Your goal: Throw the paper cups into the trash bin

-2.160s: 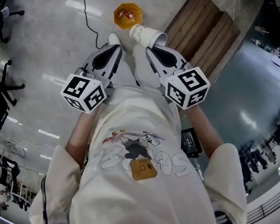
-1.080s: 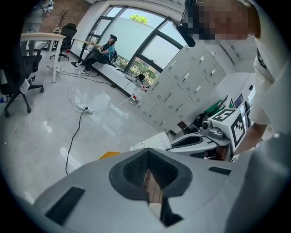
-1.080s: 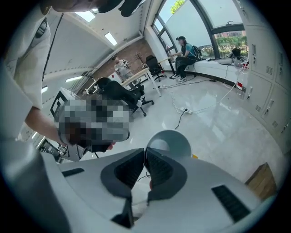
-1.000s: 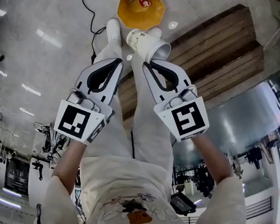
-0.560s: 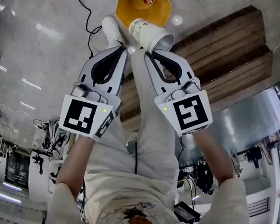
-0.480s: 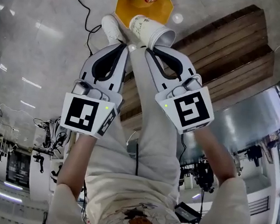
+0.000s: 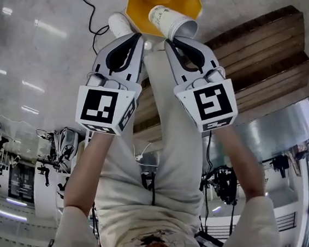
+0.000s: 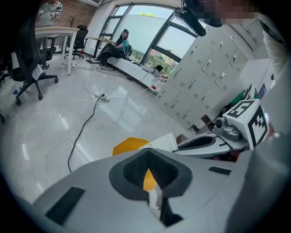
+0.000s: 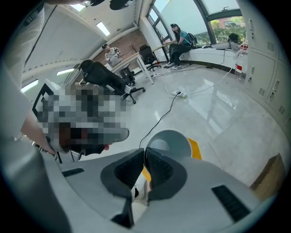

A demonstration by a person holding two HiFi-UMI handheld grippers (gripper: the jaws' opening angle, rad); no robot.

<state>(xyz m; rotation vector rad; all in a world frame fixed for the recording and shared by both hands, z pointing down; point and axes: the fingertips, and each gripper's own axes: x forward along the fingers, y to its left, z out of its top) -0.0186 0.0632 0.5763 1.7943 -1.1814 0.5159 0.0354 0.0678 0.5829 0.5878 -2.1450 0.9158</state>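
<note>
A white paper cup [image 7: 173, 22] lies on its side, with its open end to the right, and my right gripper [image 7: 173, 38] is shut on its rim. It hangs at the near edge of the yellow octagonal trash bin [image 7: 156, 0], which stands on the floor with red rubbish inside. The right gripper view shows the cup's rim [image 9: 168, 142] just past the right gripper [image 9: 145, 150], with a sliver of the bin [image 9: 194, 148] behind. My left gripper [image 7: 135, 36] is alongside, shut and holding nothing. In its own view the left gripper [image 8: 147, 151] points at the bin [image 8: 129, 144] and the cup [image 8: 161, 142].
A wooden slatted bench [image 7: 255, 54] runs to the right of the bin. A black cable [image 7: 82, 5] trails over the grey floor at the left. The person's white shoe [image 7: 120, 24] is by the bin. Office chairs [image 8: 27, 68], desks and lockers [image 8: 204, 77] stand further off.
Both grippers have moved forward together with the cup still held. The bin has come nearer, and the cup now hangs at its near edge rather than short of it.
</note>
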